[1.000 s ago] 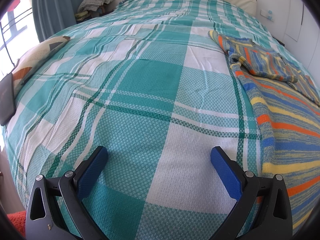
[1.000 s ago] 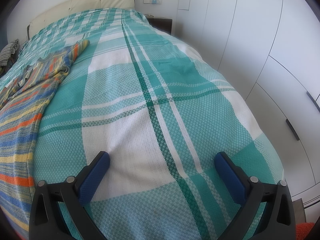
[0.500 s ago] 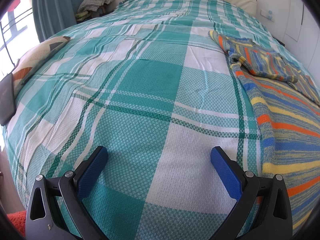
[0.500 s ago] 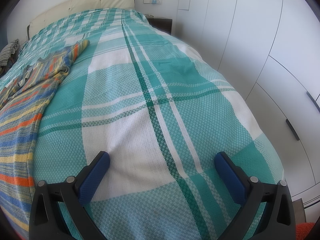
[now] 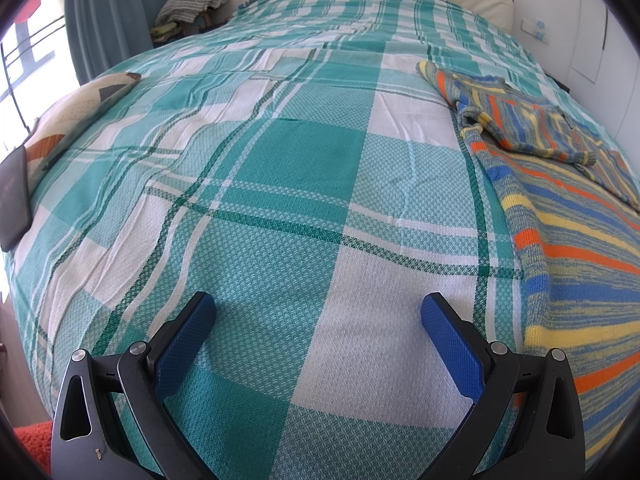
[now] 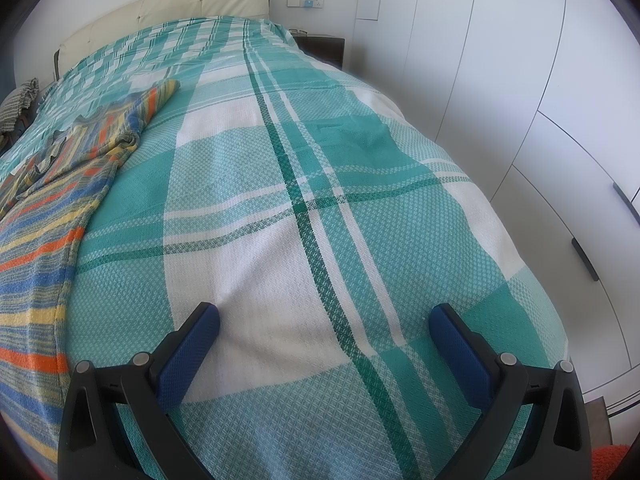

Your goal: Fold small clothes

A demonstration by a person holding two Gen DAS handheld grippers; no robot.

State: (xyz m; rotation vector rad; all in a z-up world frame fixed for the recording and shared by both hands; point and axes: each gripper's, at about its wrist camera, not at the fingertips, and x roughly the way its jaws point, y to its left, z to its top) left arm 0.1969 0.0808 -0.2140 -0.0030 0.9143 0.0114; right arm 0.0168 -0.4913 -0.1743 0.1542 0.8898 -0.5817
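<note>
A knitted garment striped in blue, yellow, orange and grey lies spread on the bed, at the right of the left wrist view, with one sleeve folded over its upper part. The same striped garment fills the left edge of the right wrist view. My left gripper hovers open over bare bedspread, to the left of the garment's edge. My right gripper is open too, over the bedspread to the right of the garment. Neither holds anything.
A teal and white checked bedspread covers the whole bed. A patterned pillow and a dark flat object sit at the left edge. Folded cloth lies beyond the bed. White wardrobe doors stand on the right, near a nightstand.
</note>
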